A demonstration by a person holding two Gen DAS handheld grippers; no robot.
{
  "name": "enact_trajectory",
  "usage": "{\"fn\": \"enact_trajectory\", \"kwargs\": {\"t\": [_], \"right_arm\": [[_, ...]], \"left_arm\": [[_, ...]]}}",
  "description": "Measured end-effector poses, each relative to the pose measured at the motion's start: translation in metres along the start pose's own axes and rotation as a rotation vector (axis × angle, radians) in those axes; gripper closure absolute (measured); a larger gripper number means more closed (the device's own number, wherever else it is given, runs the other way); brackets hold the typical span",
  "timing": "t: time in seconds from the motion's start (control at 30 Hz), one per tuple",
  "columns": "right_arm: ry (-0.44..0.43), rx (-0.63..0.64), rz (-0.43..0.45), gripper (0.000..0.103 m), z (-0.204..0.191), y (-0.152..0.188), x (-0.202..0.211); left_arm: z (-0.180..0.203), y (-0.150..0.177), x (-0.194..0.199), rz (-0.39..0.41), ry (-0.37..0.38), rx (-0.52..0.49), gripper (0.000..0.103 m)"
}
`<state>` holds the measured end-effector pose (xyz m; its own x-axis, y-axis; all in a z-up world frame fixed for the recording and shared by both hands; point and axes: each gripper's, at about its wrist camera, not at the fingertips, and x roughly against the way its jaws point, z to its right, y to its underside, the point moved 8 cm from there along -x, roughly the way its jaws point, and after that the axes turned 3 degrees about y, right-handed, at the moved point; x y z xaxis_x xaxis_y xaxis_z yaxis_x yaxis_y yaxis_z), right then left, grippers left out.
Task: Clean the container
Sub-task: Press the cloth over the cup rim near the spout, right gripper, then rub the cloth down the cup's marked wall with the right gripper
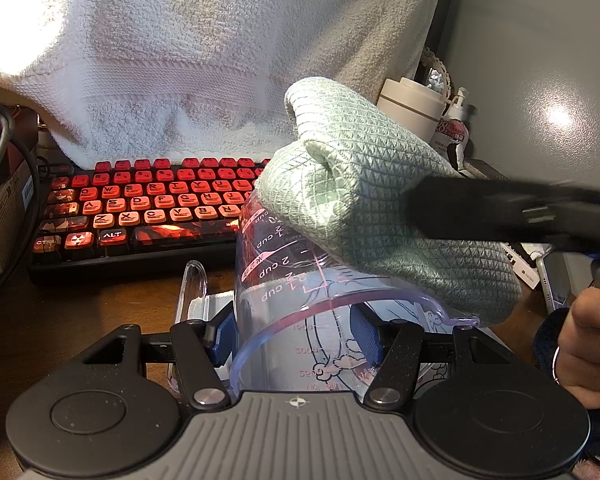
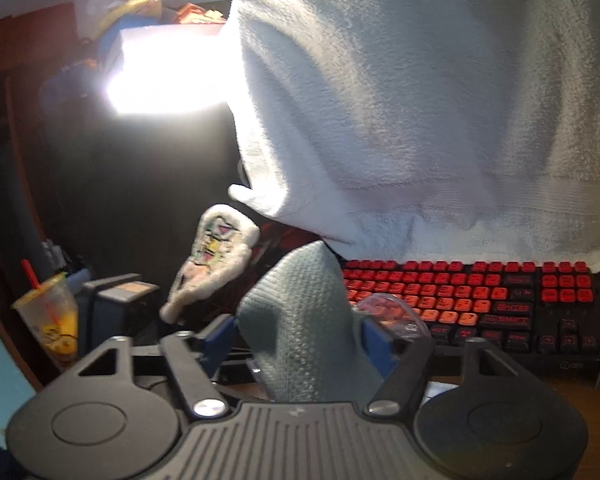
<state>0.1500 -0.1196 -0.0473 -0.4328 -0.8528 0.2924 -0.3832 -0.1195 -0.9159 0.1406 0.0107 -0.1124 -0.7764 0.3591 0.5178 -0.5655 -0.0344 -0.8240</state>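
Note:
In the left wrist view a clear plastic measuring cup with pink markings lies tipped, its open mouth toward the camera. My left gripper is shut on it, one blue pad on each side of the wall. A folded pale green cloth rests over the cup's far end. My right gripper, dark and blurred, comes in from the right against that cloth. In the right wrist view the green cloth fills the gap of my right gripper, both blue pads against it. A bit of the clear cup shows behind it.
A red-keyed keyboard lies on the wooden desk behind the cup. A white towel hangs over it. A white jar and a pump bottle stand back right. A person's hand is at the right. A drink cup with a straw stands left.

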Motion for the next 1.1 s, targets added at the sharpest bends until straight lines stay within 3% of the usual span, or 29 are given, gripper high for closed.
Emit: {"fn": "enact_trajectory", "kwargs": {"t": [0.03, 0.27, 0.37, 0.5, 0.67, 0.83, 1.0, 1.1], "right_arm": [[0.016, 0.003, -0.011, 0.060, 0.000, 0.001, -0.003], [0.038, -0.014, -0.027, 0.060, 0.001, 0.004, -0.005], [0.062, 0.021, -0.001, 0.072, -0.005, 0.005, -0.005], [0.132, 0.017, 0.037, 0.077, -0.008, 0.004, -0.007], [0.237, -0.101, 0.058, 0.079, 0.016, -0.002, -0.012], [0.183, -0.222, 0.040, 0.079, 0.030, -0.004, -0.013], [0.159, -0.151, 0.045, 0.079, 0.015, -0.001, -0.012], [0.070, -0.113, 0.039, 0.079, 0.002, 0.001, -0.009]], "left_arm": [[0.000, 0.000, 0.000, 0.000, 0.000, 0.000, 0.044], [0.000, 0.001, 0.000, 0.000, 0.000, 0.001, 0.044], [0.000, 0.001, 0.000, 0.000, 0.001, 0.001, 0.044], [0.000, 0.001, 0.000, 0.000, -0.001, 0.000, 0.044], [-0.001, 0.001, 0.000, 0.000, -0.001, 0.000, 0.044], [-0.001, 0.000, 0.000, 0.000, 0.001, 0.002, 0.044], [-0.001, 0.001, 0.000, 0.000, 0.001, 0.002, 0.044], [-0.001, 0.001, 0.000, 0.000, 0.001, 0.001, 0.044]]}}
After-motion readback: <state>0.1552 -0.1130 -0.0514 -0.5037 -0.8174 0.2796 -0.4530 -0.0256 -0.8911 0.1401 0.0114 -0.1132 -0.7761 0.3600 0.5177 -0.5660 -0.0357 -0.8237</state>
